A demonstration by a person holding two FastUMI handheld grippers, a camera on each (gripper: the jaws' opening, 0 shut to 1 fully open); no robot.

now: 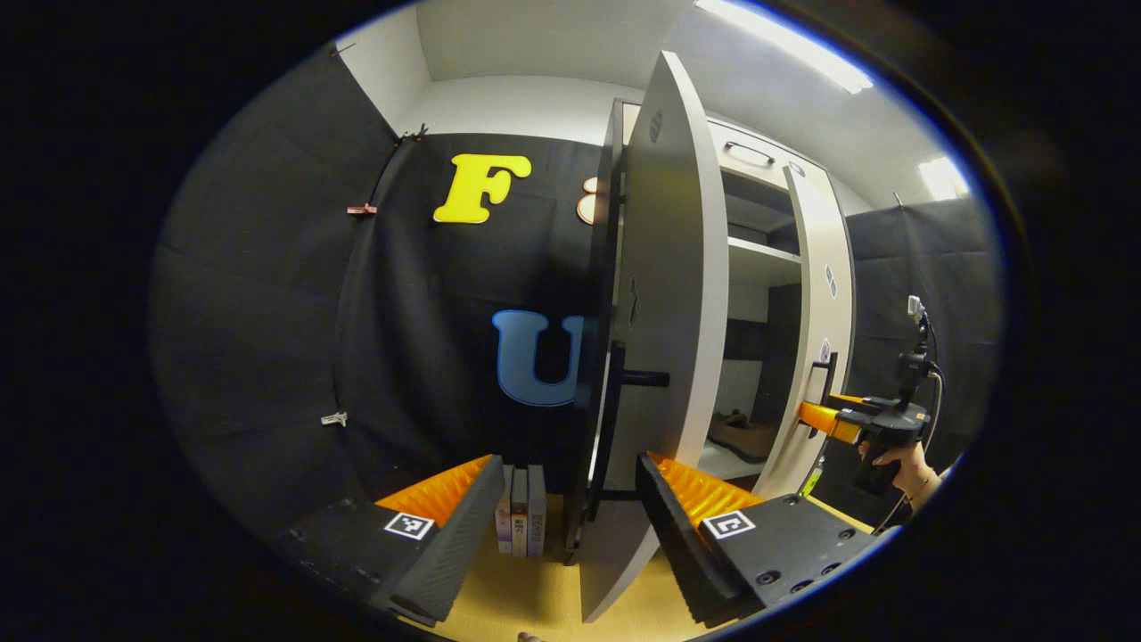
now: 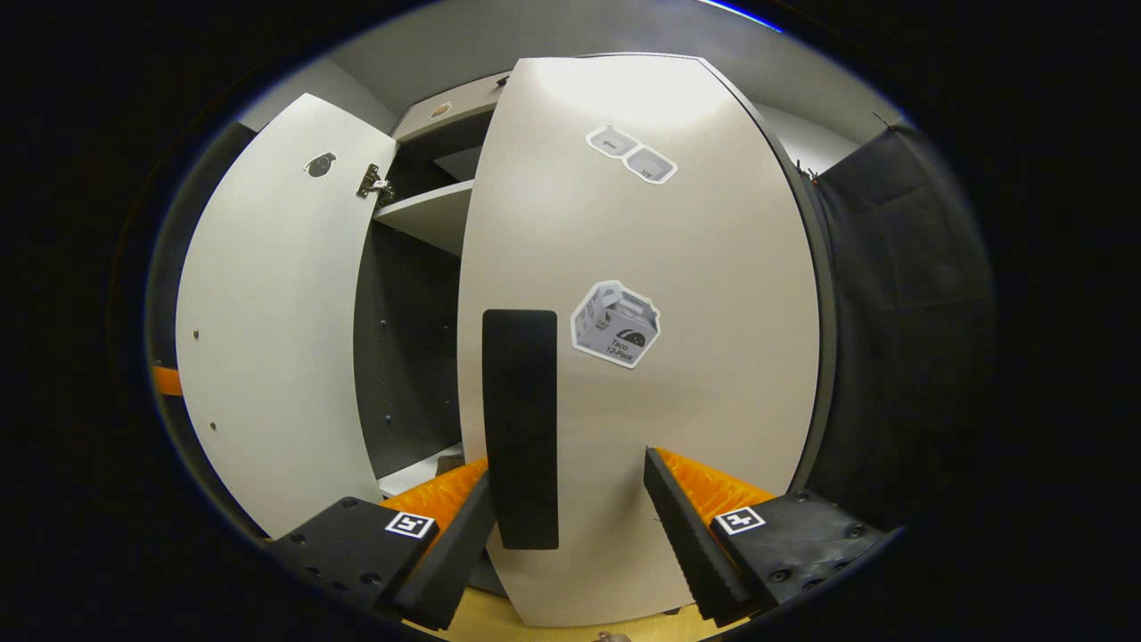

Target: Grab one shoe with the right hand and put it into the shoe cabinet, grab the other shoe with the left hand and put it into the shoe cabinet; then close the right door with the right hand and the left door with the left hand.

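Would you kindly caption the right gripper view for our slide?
Right gripper, fingers open, faces the cabinet's right door, its black handle between them.

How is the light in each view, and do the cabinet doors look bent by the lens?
Left gripper view: bright ceiling lights glare at the top, and the left door bows into a curve. Right gripper view: a soft bright patch sits high on the right door, whose edges bulge outward; its black handle stays sharp.
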